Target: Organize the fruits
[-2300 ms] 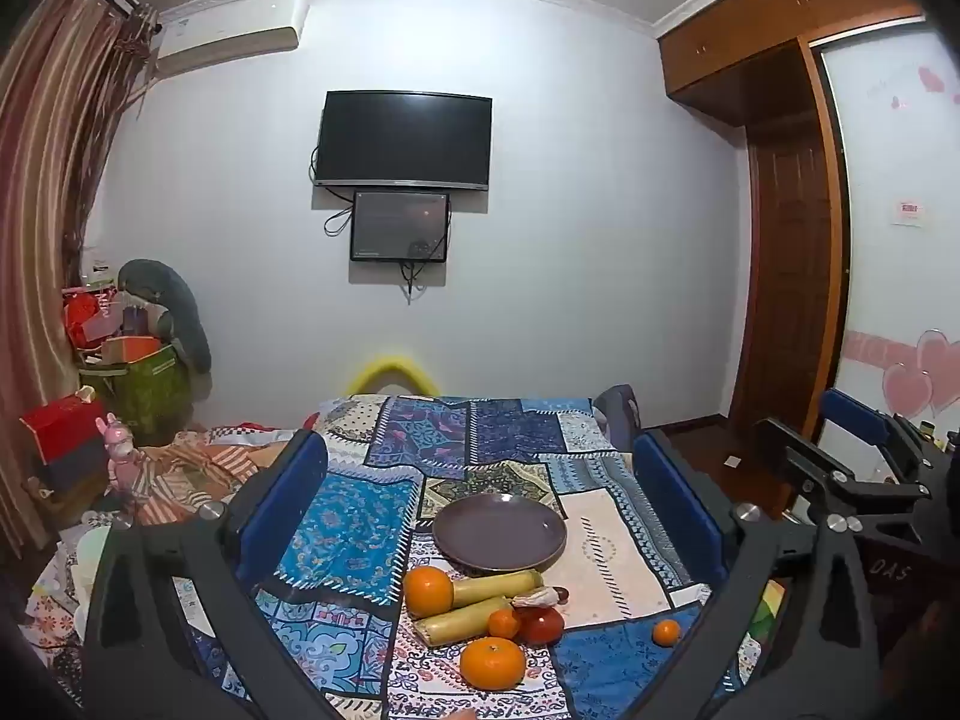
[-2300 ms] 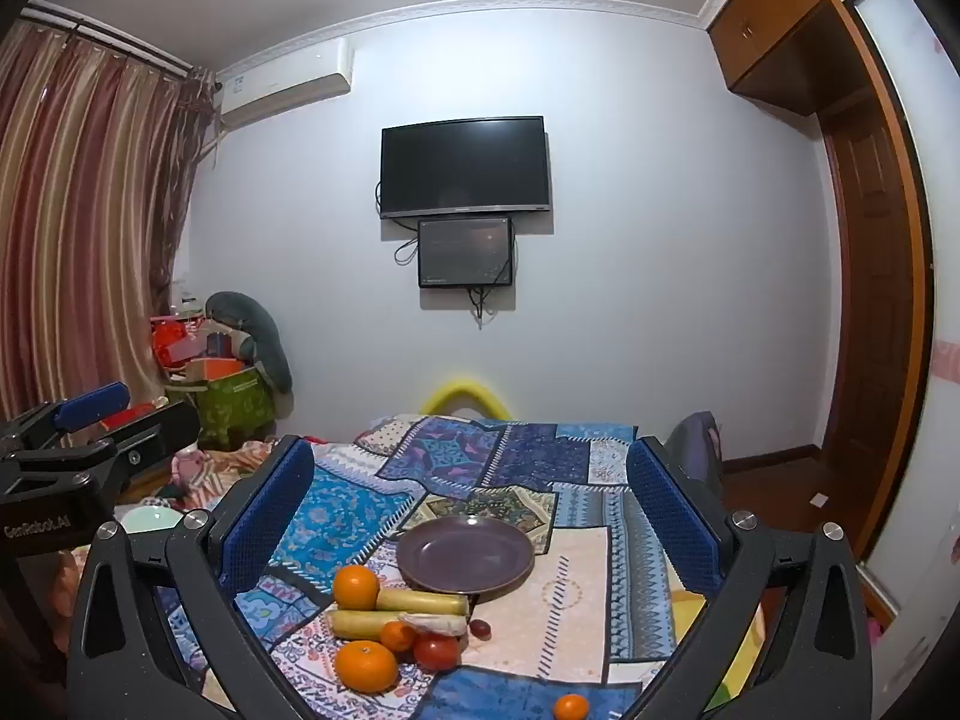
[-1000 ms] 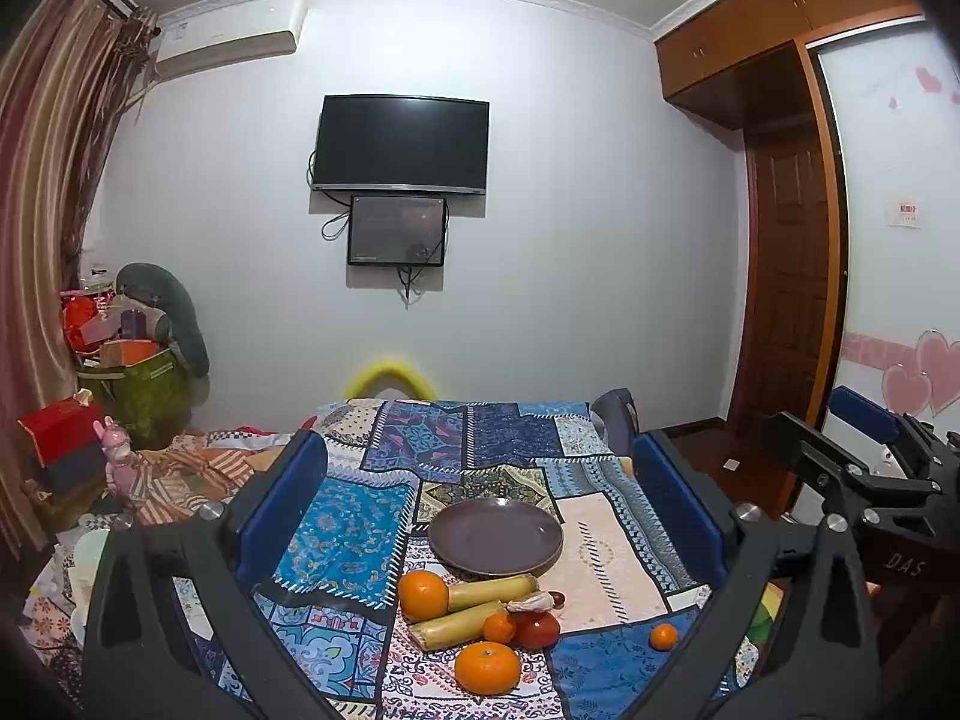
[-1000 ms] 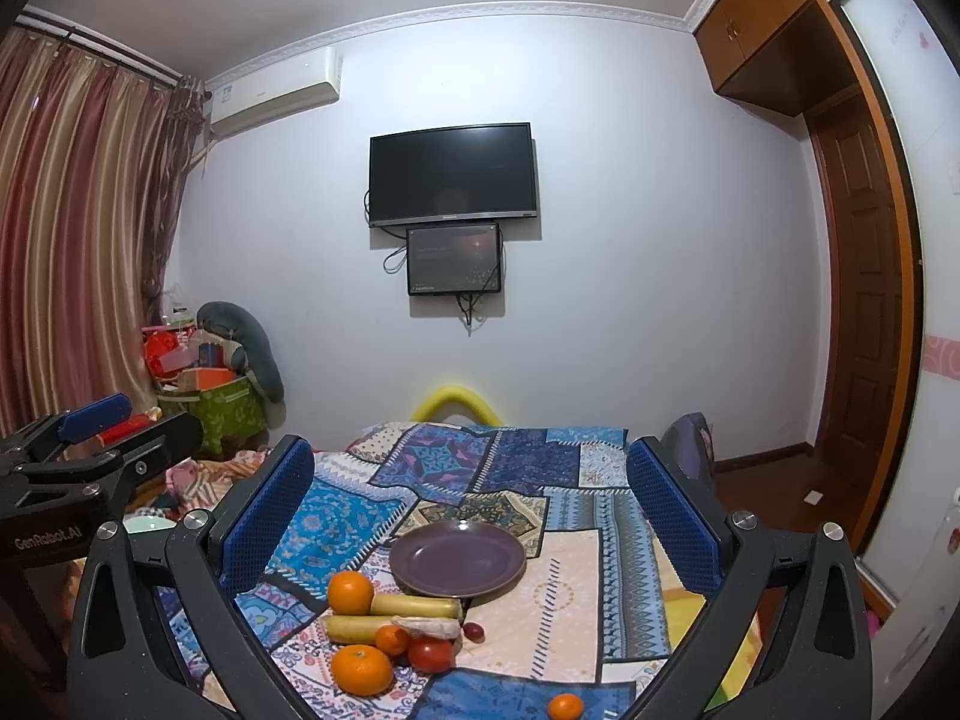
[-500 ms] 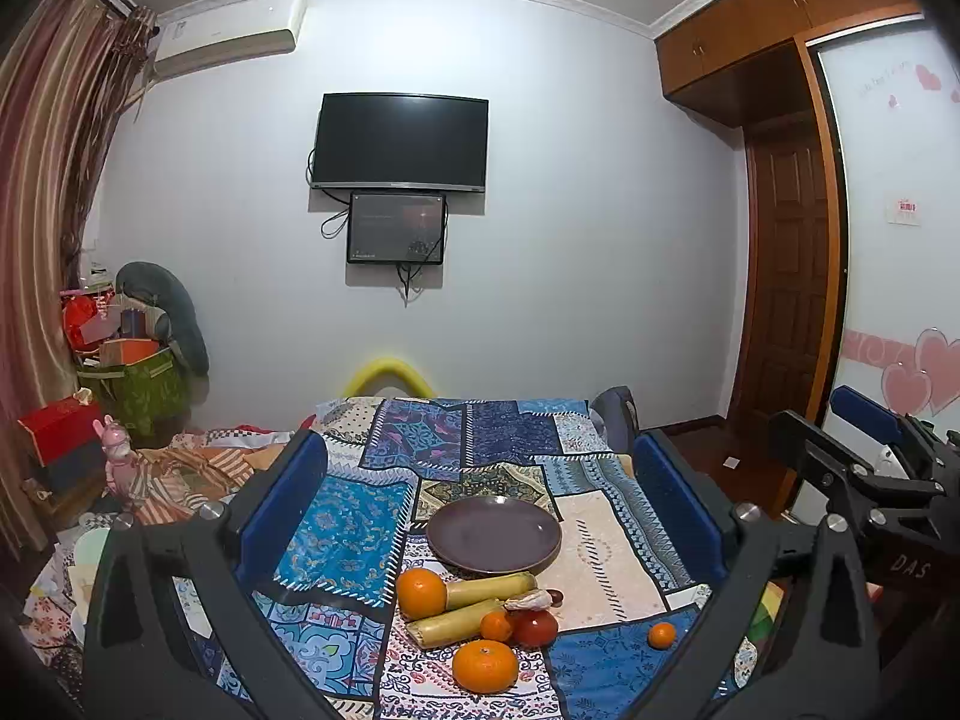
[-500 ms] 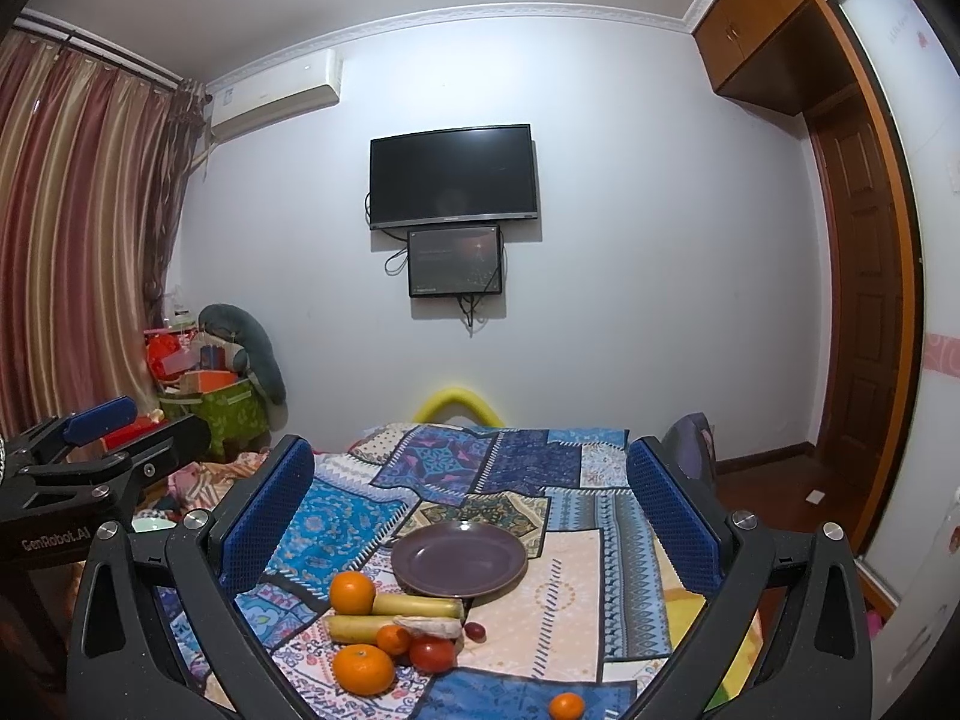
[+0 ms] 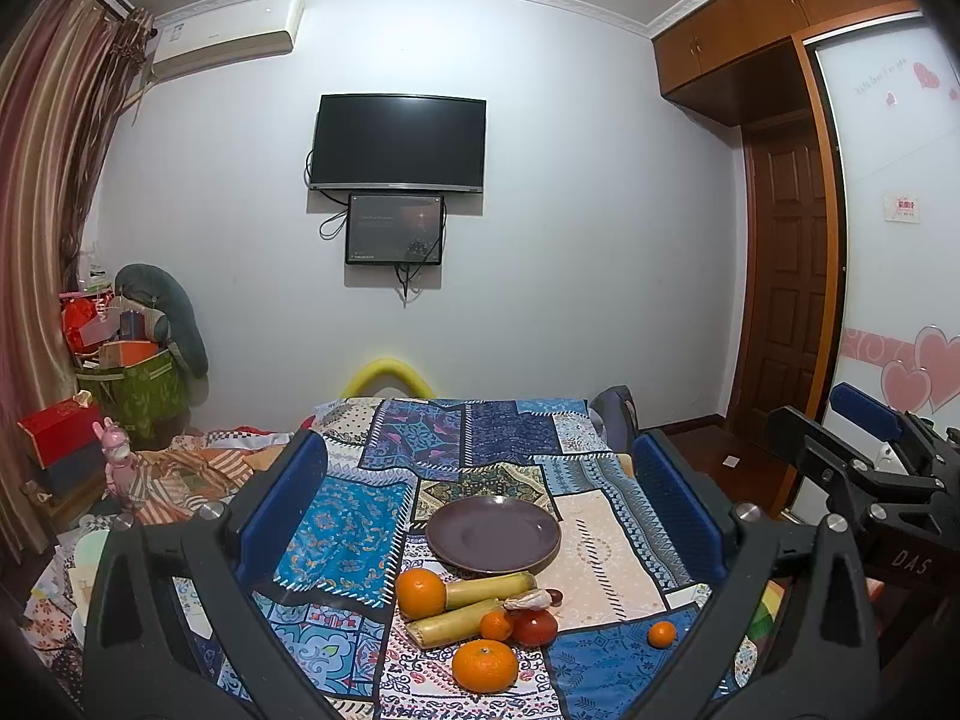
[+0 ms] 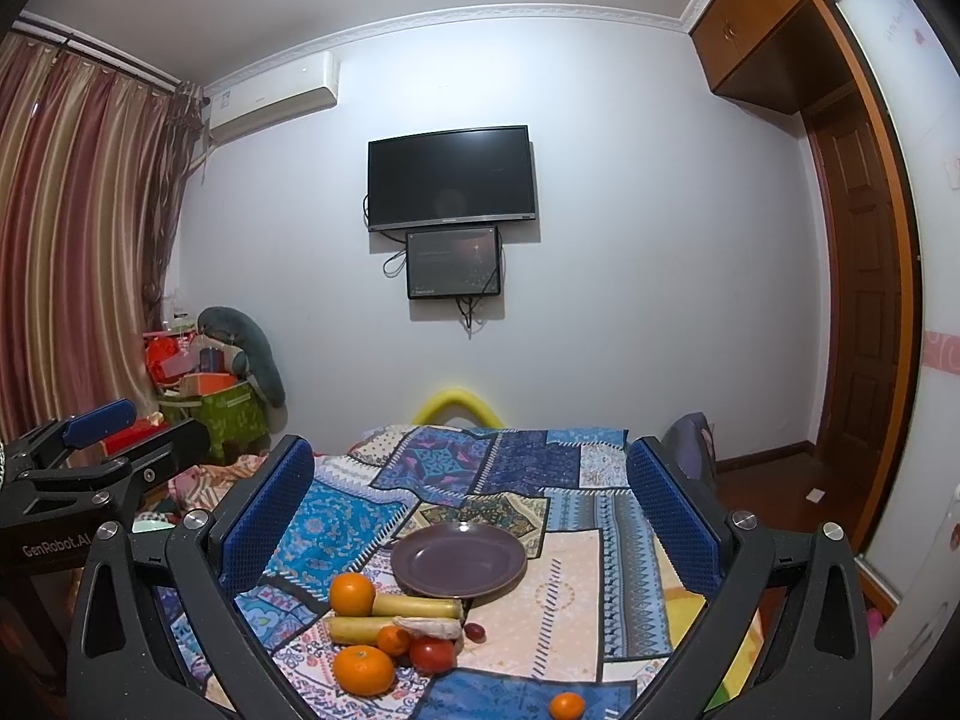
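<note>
An empty dark purple plate (image 7: pixel 493 533) (image 8: pixel 459 558) lies on the patchwork cloth. In front of it lie two oranges (image 7: pixel 420 593) (image 7: pixel 485 665), two pale yellow stalk pieces (image 7: pixel 489 588), a small tangerine (image 7: pixel 496 625), a red tomato (image 7: pixel 534 627) and a grape. Another small tangerine (image 7: pixel 662 634) (image 8: pixel 566 707) lies apart to the right. My left gripper (image 7: pixel 480 504) is open and empty, held above and short of the fruit. My right gripper (image 8: pixel 471 504) is open and empty too. Each gripper shows at the edge of the other's view.
The patchwork-covered table (image 7: pixel 480 432) runs back toward a white wall with a TV (image 7: pixel 401 143). A yellow curved chair top (image 7: pixel 387 375) stands behind it. Boxes and clutter (image 7: pixel 120 384) sit at the left, a wooden door (image 7: pixel 786 276) at the right.
Both views have shifted only slightly; the fruit and plate have not moved and both grippers stay open.
</note>
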{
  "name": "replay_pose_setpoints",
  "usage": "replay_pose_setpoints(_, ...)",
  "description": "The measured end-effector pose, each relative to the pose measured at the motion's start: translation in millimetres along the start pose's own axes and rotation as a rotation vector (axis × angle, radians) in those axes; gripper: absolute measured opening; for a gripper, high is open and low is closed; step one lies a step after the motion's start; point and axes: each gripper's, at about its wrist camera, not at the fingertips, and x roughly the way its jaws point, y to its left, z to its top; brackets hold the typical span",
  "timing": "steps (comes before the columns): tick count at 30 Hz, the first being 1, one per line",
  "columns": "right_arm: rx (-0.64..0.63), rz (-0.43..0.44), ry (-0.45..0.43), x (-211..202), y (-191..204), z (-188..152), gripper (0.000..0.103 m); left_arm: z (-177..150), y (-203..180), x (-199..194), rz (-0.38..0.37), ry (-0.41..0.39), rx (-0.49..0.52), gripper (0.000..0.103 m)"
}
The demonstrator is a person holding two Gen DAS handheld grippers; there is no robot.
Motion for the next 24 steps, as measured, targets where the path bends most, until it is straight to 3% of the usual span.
replay_pose_setpoints(24, -0.007, 0.009, 0.034, 9.8, -1.6, -7.3, 0.103, -7.2, 0.3, 5.3, 0.002, 0.015, 0.029, 0.103)
